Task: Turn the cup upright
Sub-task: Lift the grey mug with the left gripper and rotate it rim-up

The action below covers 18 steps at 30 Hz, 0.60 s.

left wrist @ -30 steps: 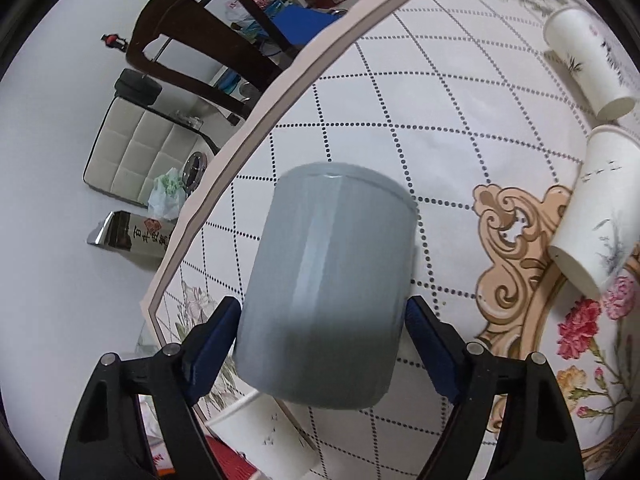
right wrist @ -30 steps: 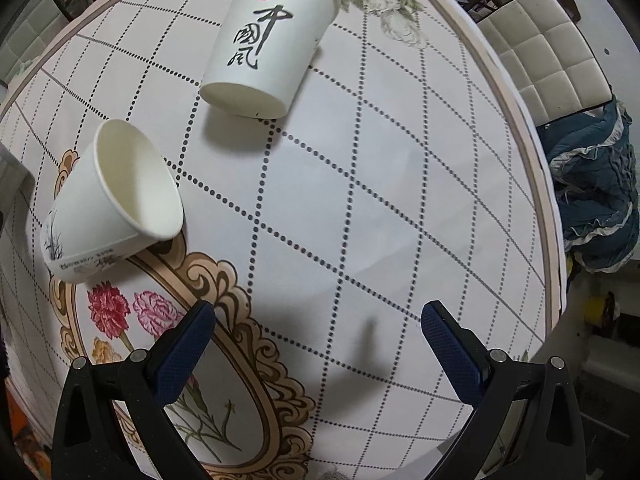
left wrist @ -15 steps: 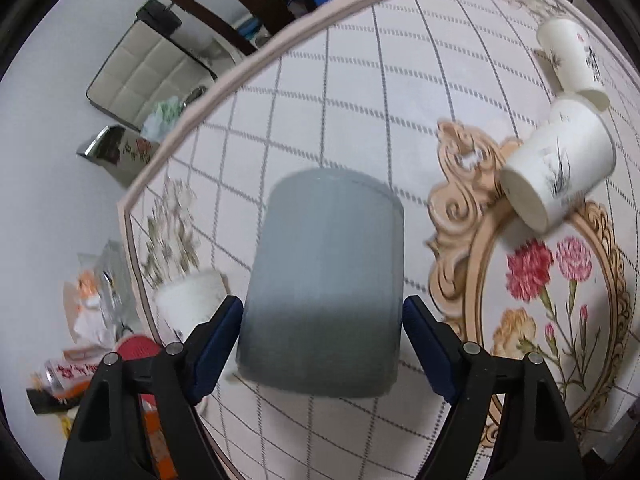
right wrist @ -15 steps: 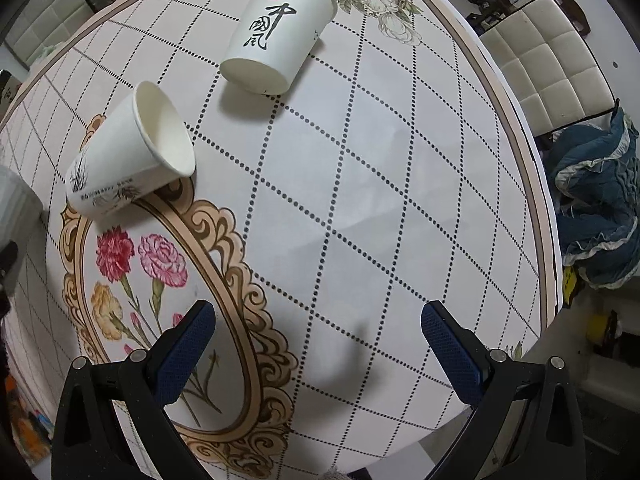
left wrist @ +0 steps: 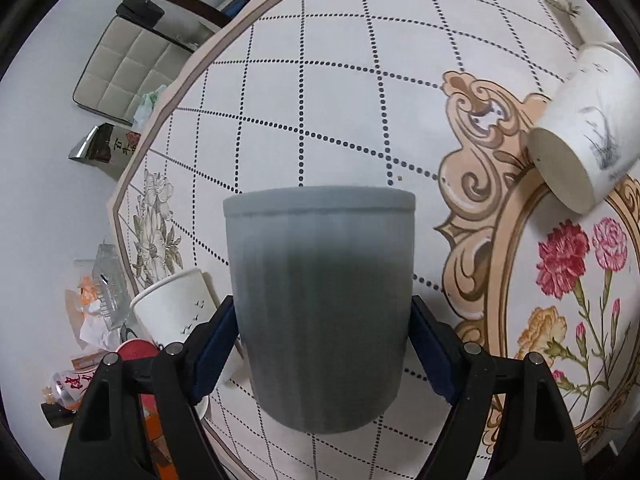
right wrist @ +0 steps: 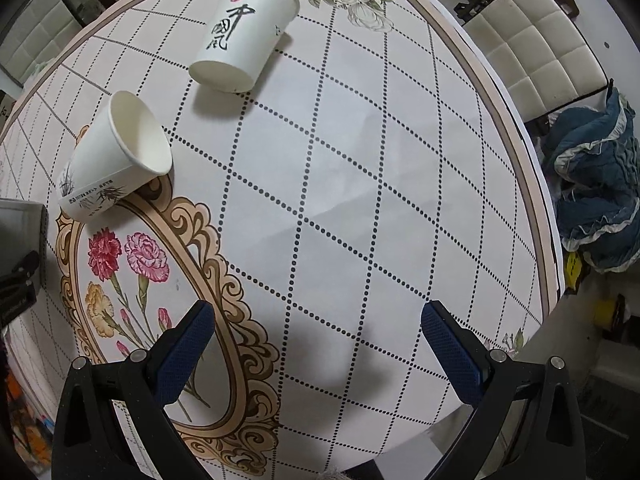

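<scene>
Since the frame a second ago, the left gripper [left wrist: 322, 348] has swung with the grey cup [left wrist: 320, 304], so the flower-printed part of the table [left wrist: 344, 100] has slid into its view and the cup's rim now faces away from the camera, toward the table's far side. In the left wrist view, a quilted cream chair [left wrist: 128, 64] stands beyond the table edge at far left, with a dark box [left wrist: 106, 146] on the floor below it. Lower down, a white paper cup [left wrist: 176, 312] sits near the table's edge, just left of the gripper's near finger. At centre, the left gripper's blue pads [left wrist: 214, 344] press both sides of the grey cup, holding it above the checked cloth. To the right, a paper cup with bamboo print [left wrist: 588, 124] lies on its side over the ornate gold frame, its base toward the camera.

In the right wrist view, the grey cup's edge [right wrist: 22, 232] shows at far left. Next comes the bamboo cup [right wrist: 112, 160], on its side with its mouth open to the right. Further back, a paper cup with black calligraphy [right wrist: 244, 36] lies on its side, apart from it. The right gripper [right wrist: 316, 344] hangs over bare cloth with its jaws spread wide and nothing between them. A blue ruffled cloth [right wrist: 596, 184] lies off the table at far right.
</scene>
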### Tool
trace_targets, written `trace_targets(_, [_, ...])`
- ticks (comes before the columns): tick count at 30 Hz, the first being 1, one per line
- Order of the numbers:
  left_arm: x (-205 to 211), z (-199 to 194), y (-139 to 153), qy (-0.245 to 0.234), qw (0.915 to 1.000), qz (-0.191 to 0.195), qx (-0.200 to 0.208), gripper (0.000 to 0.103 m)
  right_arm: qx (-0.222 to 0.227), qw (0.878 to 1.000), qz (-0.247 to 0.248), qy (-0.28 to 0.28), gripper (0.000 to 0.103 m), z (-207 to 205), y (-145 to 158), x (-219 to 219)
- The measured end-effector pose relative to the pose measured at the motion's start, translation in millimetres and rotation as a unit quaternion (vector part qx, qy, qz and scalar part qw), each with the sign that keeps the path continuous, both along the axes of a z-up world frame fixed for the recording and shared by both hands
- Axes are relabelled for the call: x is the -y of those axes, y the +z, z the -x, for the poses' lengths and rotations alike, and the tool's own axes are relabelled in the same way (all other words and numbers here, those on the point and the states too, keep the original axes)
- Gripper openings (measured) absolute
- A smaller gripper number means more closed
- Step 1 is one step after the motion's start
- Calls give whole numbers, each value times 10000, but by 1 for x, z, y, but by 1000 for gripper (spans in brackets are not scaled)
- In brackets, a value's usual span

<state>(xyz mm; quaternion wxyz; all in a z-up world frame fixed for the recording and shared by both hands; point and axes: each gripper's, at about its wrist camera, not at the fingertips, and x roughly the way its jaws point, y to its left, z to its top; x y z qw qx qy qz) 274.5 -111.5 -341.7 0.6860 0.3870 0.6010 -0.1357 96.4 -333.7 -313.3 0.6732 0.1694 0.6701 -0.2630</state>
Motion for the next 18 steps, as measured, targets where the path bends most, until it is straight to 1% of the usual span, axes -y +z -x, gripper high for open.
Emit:
trace_targets(3, [-1,-3,3,136,9998,133,9,80,-7,10000,-4,-21,103,6,-3,2])
trace_targets(7, [-6,1,14,291,9989,298,213,80,-31,9999,10,-110,103,14,-4,7])
trace_targets(12, [-16,8,35,510,9964,571,369,80,-24,9999,30,-147,103,18,0,10])
trace_targets(18, [-32,21,64,825,9917,853,496,80,65,10000,23,-11,103,19,9,-1])
